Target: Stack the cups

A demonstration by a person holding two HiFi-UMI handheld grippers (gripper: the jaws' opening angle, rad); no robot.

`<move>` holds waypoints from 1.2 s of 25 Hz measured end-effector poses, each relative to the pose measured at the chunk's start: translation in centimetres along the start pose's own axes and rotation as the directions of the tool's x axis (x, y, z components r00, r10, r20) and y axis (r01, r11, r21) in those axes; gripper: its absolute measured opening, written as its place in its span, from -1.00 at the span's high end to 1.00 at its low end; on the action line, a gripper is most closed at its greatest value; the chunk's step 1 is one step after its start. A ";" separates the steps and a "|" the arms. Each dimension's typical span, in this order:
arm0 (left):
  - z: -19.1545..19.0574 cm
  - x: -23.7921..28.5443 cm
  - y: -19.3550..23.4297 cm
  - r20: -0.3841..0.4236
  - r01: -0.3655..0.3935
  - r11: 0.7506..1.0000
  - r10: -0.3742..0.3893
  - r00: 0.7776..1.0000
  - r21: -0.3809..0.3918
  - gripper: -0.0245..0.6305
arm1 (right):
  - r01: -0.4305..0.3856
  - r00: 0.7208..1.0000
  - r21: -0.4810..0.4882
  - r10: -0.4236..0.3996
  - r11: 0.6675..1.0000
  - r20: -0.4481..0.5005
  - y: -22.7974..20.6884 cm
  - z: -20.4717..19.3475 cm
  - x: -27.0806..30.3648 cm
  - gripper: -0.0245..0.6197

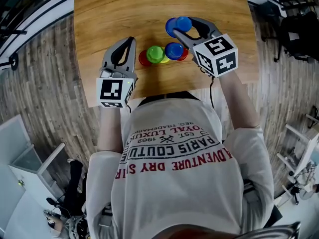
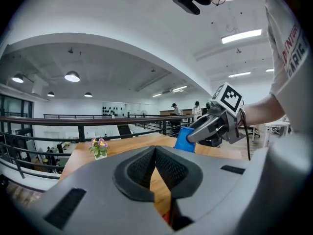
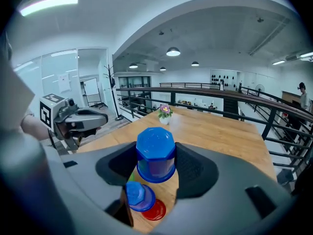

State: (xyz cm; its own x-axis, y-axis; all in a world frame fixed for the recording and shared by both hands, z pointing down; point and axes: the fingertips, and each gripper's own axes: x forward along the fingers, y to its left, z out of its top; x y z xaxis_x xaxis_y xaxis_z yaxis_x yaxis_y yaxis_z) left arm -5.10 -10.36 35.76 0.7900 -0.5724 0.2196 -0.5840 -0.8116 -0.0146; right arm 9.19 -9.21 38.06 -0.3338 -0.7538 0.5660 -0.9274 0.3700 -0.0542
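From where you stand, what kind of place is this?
Probably an open-plan office or workshop, perhaps on an upper level: a wooden table with a black railing past it, round ceiling lamps overhead, and people standing far in the background.

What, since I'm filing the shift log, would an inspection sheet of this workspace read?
Surface: wooden table.
Job's things: large blue cup held above the table; small blue cup, green cup, yellow cup and red cup grouped on it.
Clutter: flower pot at the far edge.
Grippers: left gripper jaws together, empty; right gripper jaws closed on the large blue cup.
Cables: thin dark cable hanging from the right gripper.
Surroundings: plank floor, railing.
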 end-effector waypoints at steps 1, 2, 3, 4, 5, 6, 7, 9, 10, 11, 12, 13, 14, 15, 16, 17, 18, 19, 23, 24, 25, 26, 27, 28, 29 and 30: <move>0.0 -0.5 -0.2 0.002 0.005 1.000 -0.005 1.000 0.004 0.88 | -0.011 1.000 -0.009 0.011 1.000 -0.005 0.9 -0.2 -0.3 0.15; -0.1 -1.0 -0.3 0.002 0.008 1.000 -0.008 1.000 0.007 0.88 | -0.020 1.000 -0.020 0.020 1.000 -0.011 1.8 -0.5 -0.5 0.15; -0.2 -1.4 -0.5 0.000 0.010 1.000 -0.010 1.000 0.010 0.88 | -0.029 0.999 -0.032 0.028 0.999 -0.018 2.5 -0.7 -0.7 0.15; -0.4 -1.7 -0.6 -0.002 0.011 1.000 -0.011 1.000 0.012 0.88 | -0.037 0.999 -0.043 0.036 0.998 -0.025 3.2 -1.0 -0.9 0.15; -0.5 -2.1 -0.6 -0.003 0.010 1.000 -0.010 1.000 0.013 0.88 | -0.045 0.999 -0.050 0.044 0.998 -0.031 3.8 -1.2 -1.0 0.15; -0.6 -2.4 -0.7 -0.003 0.010 1.000 -0.010 1.000 0.012 0.88 | -0.054 0.998 -0.056 0.052 0.997 -0.037 4.4 -1.4 -1.1 0.15; -0.6 -2.7 -0.7 -0.001 0.010 1.000 -0.010 1.000 0.010 0.88 | -0.062 0.997 -0.061 0.059 0.996 -0.044 4.9 -1.5 -1.2 0.15; -0.7 -3.3 -0.7 0.005 0.013 1.000 -0.013 1.000 0.000 0.88 | -0.078 0.995 -0.077 0.073 0.994 -0.063 5.9 -1.7 -1.1 0.15; -0.7 -3.5 -0.7 0.007 0.014 1.000 -0.014 1.000 -0.007 0.88 | -0.085 0.994 -0.085 0.079 0.993 -0.073 6.3 -1.9 -1.1 0.15; -0.7 -3.7 -0.8 0.009 0.014 1.000 -0.014 1.000 -0.011 0.88 | -0.092 0.993 -0.093 0.085 0.991 -0.081 6.7 -2.0 -1.1 0.15; -0.8 -3.8 -0.9 0.010 0.014 1.000 -0.014 1.000 -0.013 0.88 | -0.098 0.992 -0.102 0.089 0.990 -0.088 7.0 -2.2 -1.1 0.15; -0.8 -4.0 -1.0 0.010 0.012 1.000 -0.012 1.000 -0.013 0.88 | -0.101 0.991 -0.111 0.091 0.989 -0.094 7.3 -2.3 -1.2 0.15; -0.8 -4.1 -1.0 0.011 0.011 1.000 -0.011 1.000 -0.012 0.88 | -0.103 0.991 -0.121 0.091 0.987 -0.099 7.5 -2.4 -1.2 0.15; -0.8 -4.3 -1.1 0.011 0.009 1.000 -0.009 1.000 -0.010 0.88 | -0.106 0.990 -0.130 0.092 0.986 -0.106 7.7 -2.6 -1.2 0.15; -0.8 -4.4 -1.1 0.012 0.006 1.000 -0.006 1.000 -0.009 0.88 | -0.108 0.989 -0.139 0.093 0.984 -0.113 7.9 -2.7 -1.1 0.15; -0.8 -4.6 -1.1 0.013 0.004 1.000 -0.004 1.000 -0.009 0.88 | -0.110 0.988 -0.147 0.092 0.983 -0.122 8.1 -2.9 -1.0 0.14; -0.8 -4.7 -1.1 0.015 0.003 1.000 -0.003 1.000 -0.011 0.88 | -0.109 0.988 -0.157 0.089 0.982 -0.129 8.2 -3.1 -1.0 0.14; -0.9 -4.8 -1.1 0.016 0.002 1.000 -0.001 1.000 -0.013 0.88 | -0.107 0.987 -0.168 0.084 0.980 -0.135 8.3 -3.2 -0.8 0.14; -1.1 -5.0 -1.1 0.012 -0.006 1.000 0.007 1.000 -0.016 0.88 | -0.092 0.989 -0.181 0.068 0.979 -0.134 8.4 -3.4 -0.4 0.14; -1.2 -5.1 -1.0 0.011 -0.009 1.000 0.009 1.000 -0.017 0.88 | -0.091 0.989 -0.176 0.068 0.980 -0.133 8.3 -3.5 -0.2 0.14; -1.3 -5.1 -0.9 0.010 -0.011 1.000 0.011 1.000 -0.018 0.88 | -0.091 0.989 -0.172 0.068 0.981 -0.134 8.3 -3.5 -0.1 0.14; -1.4 -5.2 -0.9 0.010 -0.013 1.000 0.013 1.000 -0.020 0.88 | -0.092 0.988 -0.169 0.069 0.981 -0.135 8.4 -3.5 0.1 0.14; -1.4 -5.2 -0.8 0.009 -0.015 1.000 0.015 1.000 -0.021 0.88 | -0.093 0.988 -0.167 0.071 0.982 -0.135 8.4 -3.6 0.3 0.14; -1.5 -5.2 -0.8 0.009 -0.016 1.000 0.017 1.000 -0.022 0.88 | -0.095 0.988 -0.164 0.073 0.982 -0.134 8.4 -3.6 0.4 0.14; -1.6 -5.3 -0.8 0.008 -0.018 1.000 0.018 1.000 -0.023 0.88 | -0.095 0.989 -0.159 0.074 0.983 -0.131 8.5 -3.6 0.4 0.14; -1.6 -5.3 -0.8 0.007 -0.020 1.000 0.020 1.000 -0.024 0.88 | -0.094 0.989 -0.155 0.075 0.983 -0.129 8.5 -3.6 0.4 0.13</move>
State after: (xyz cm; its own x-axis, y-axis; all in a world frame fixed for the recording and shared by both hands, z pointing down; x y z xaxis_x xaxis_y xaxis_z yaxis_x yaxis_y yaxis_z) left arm -9.14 -6.47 36.18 0.7794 -0.5895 0.2125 -0.6040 -0.7970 0.0043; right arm 1.78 -4.45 40.79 -0.3776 -0.6478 0.6617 -0.8545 0.5191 0.0205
